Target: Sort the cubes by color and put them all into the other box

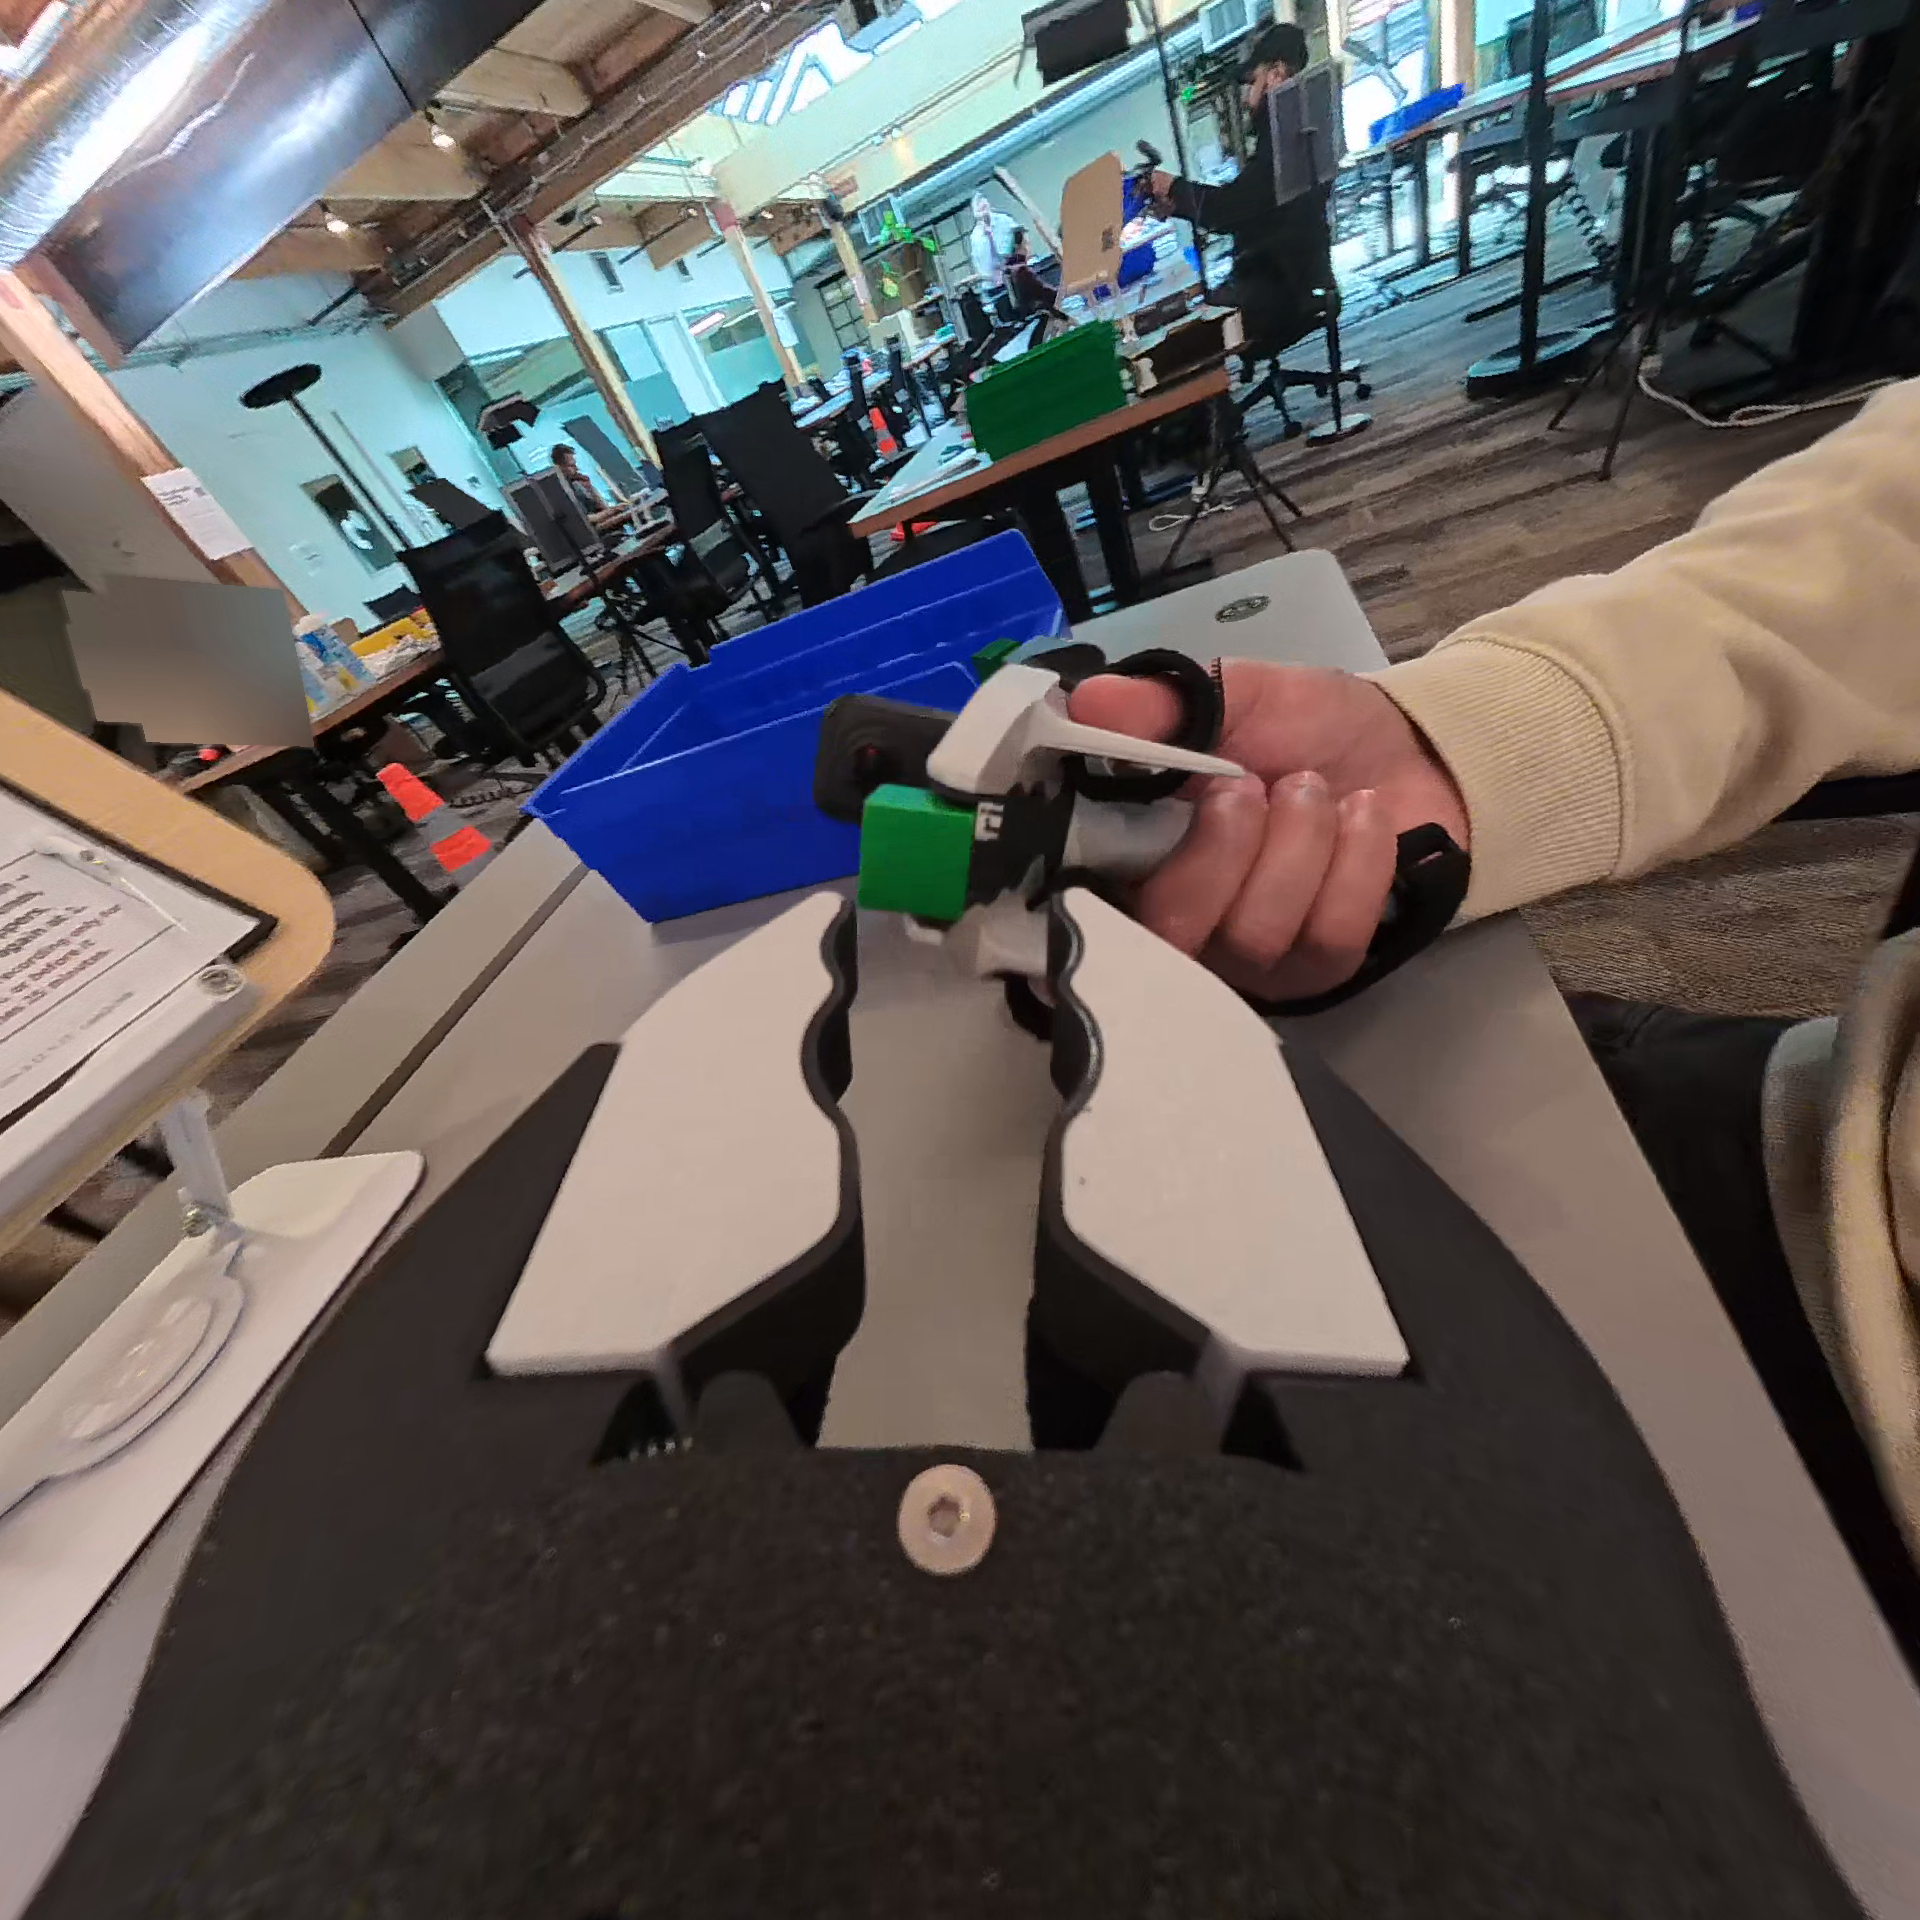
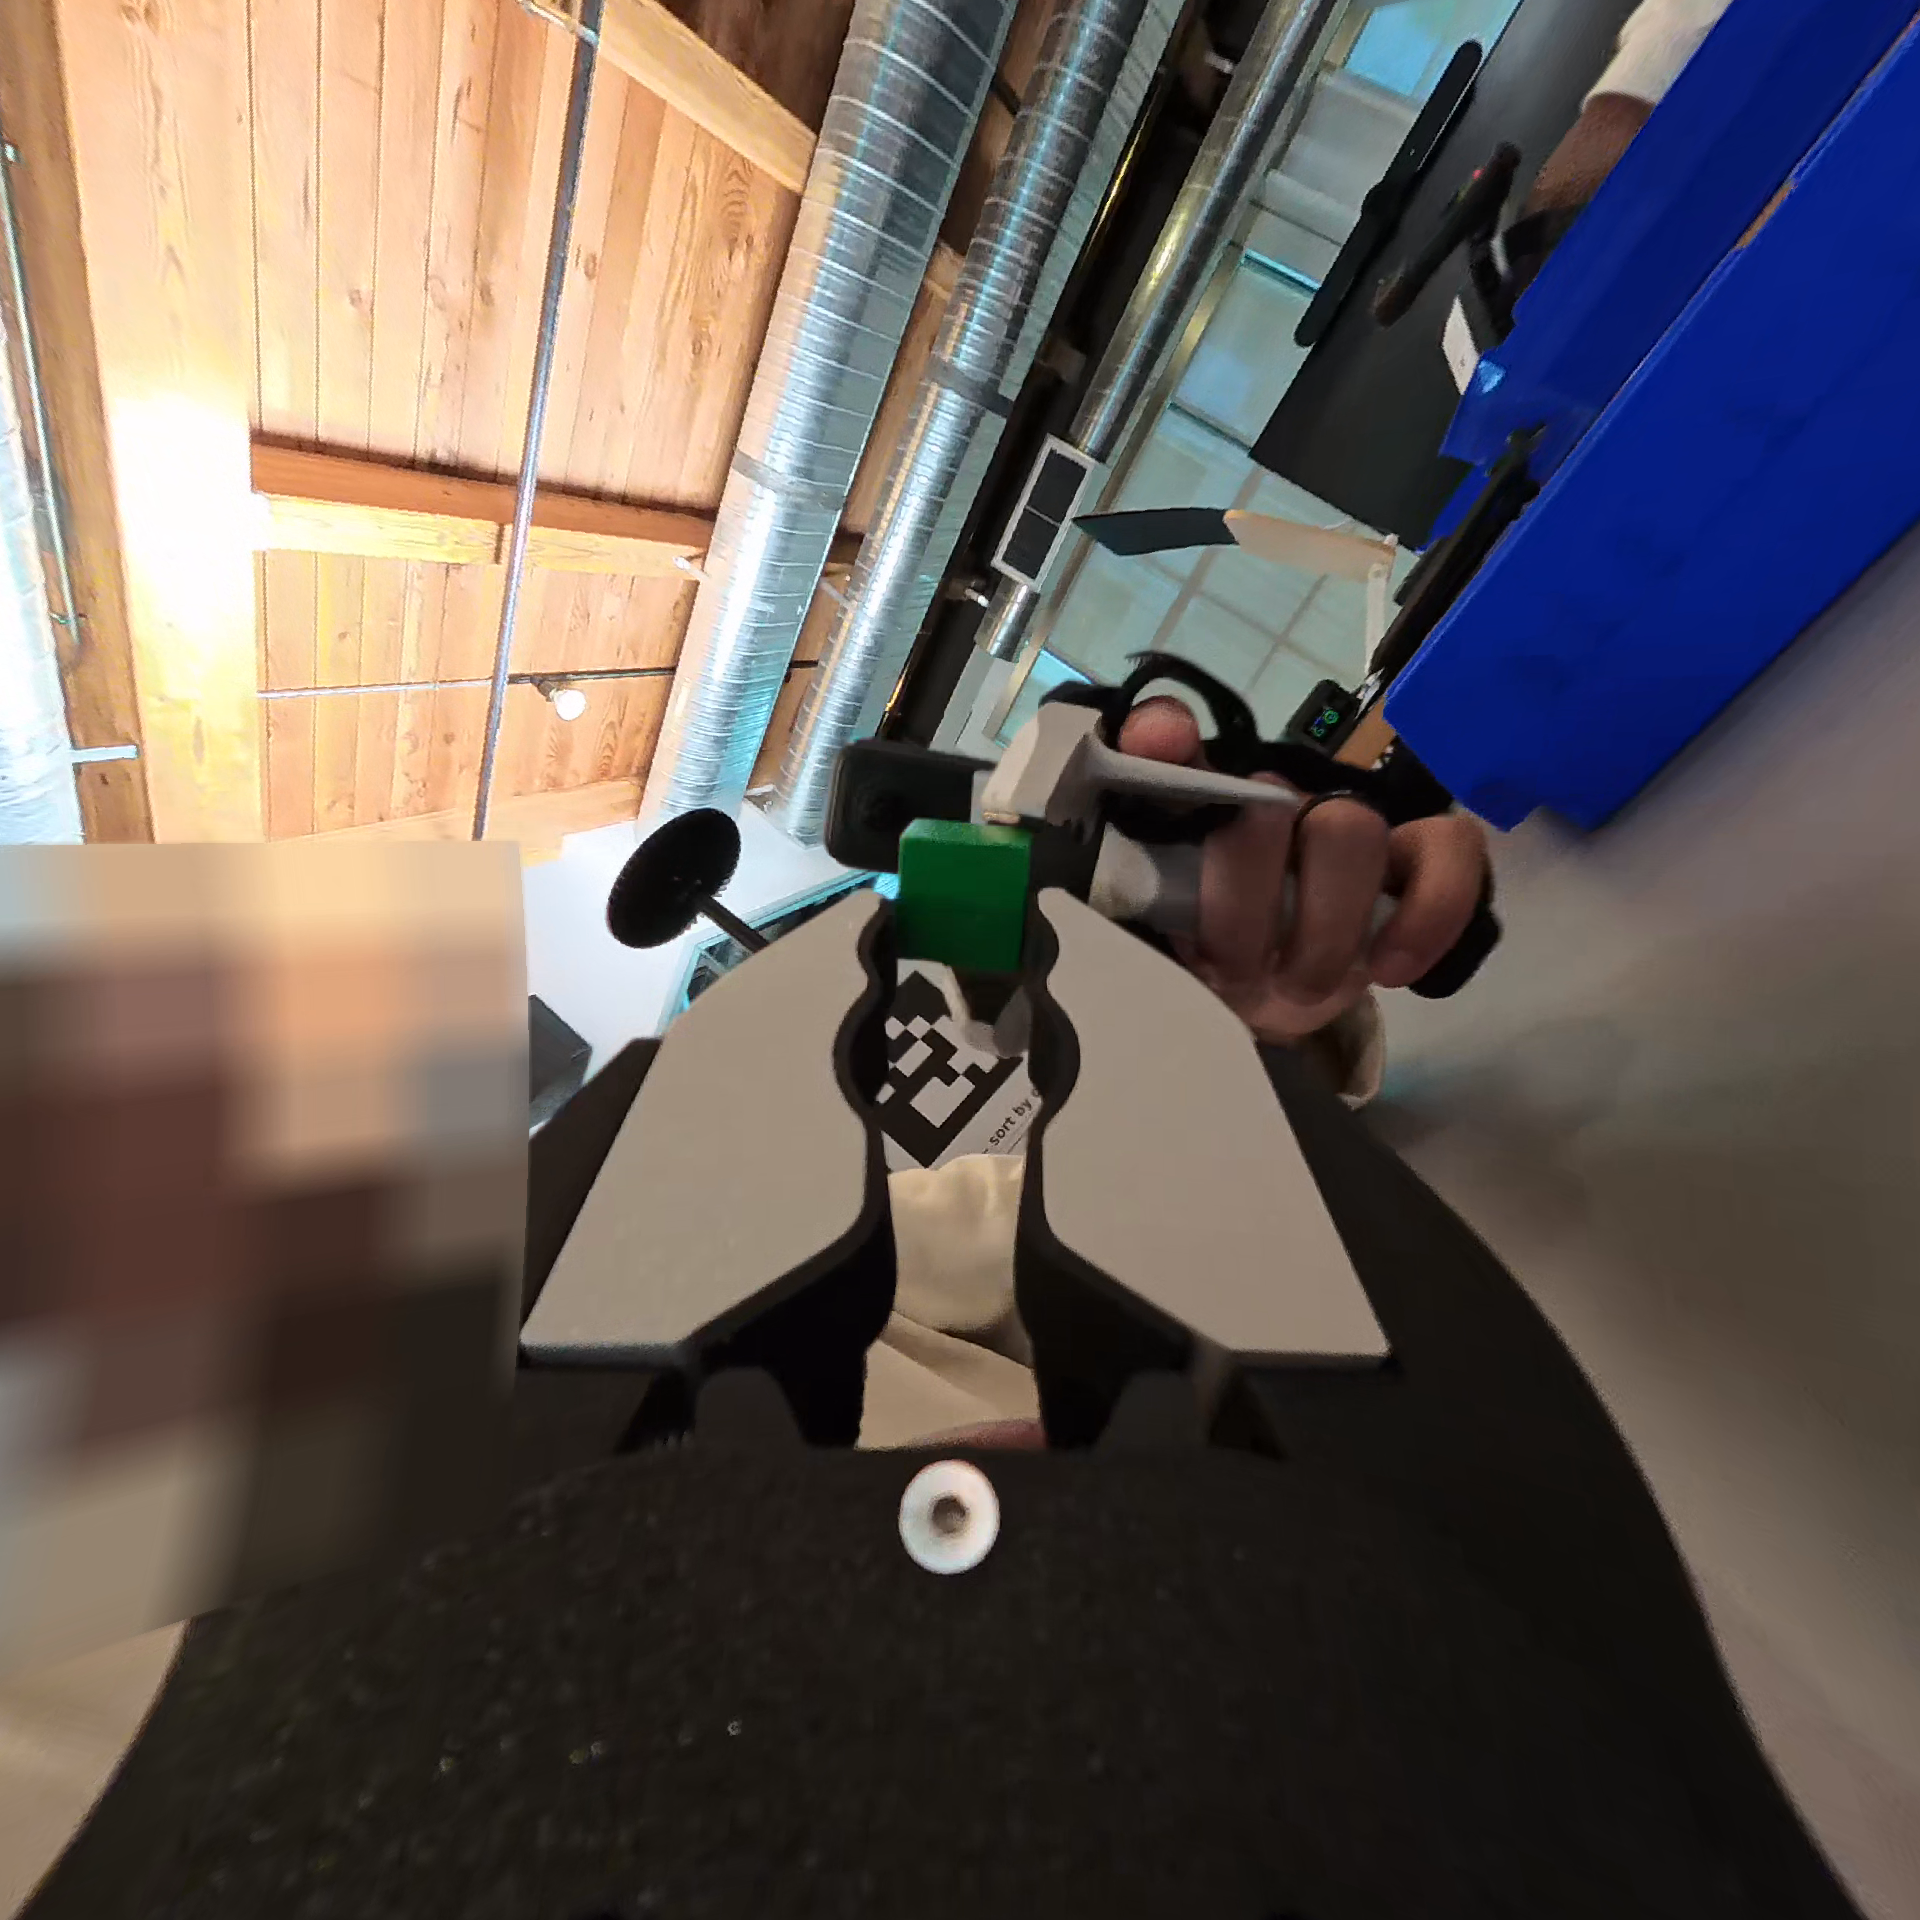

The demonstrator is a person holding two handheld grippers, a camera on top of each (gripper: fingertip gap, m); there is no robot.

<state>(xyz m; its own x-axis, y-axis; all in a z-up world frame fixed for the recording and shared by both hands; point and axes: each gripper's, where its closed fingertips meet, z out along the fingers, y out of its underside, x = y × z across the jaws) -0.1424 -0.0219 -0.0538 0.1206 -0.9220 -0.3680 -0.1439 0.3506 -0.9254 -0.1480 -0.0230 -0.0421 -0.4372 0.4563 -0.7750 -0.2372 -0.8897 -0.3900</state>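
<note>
- The right gripper (image 2: 961, 940) is clamping a green cube (image 2: 961, 894) right at the tips of its fingers (image 2: 748, 1143). The cube is filling the gap btwn them and sticking out a bit past the ends.
- The left gripper (image 1: 951, 925) is facing the right one head-on, w/ its fingers (image 1: 707, 1143) sitting apart and nothing gripped. The gap is wider than the cube.
- From the left wrist view the cube is hanging just past the left fingertips, closer to the left-hand finger and up off the desk (image 1: 1455, 1039). Can't tell if it's actually touching that finger.
- A hand (image 1: 1299, 831) in a cream sleeve is holding the right gripper's handle, reaching in from the right side of that view.
- In the right wrist view another hand (image 2: 1330, 914) is gripping the left gripper, which is sitting right behind the cube.
- A blue box (image 1: 790, 748) is standing on the desk behind both grippers. There's a small green thing (image 1: 992, 657) poking up near its far side, prob another cube but too small to be sure.
- The right view is tilted sideways, so the box is showing at the upper right.
- A card w/ a black & white square pattern (image 2: 935, 1081) is showing thru the gap btwn the right fingers.
- A stand holding a printed sheet (image 1: 104, 935) is sitting at the desk's left edge.
</note>
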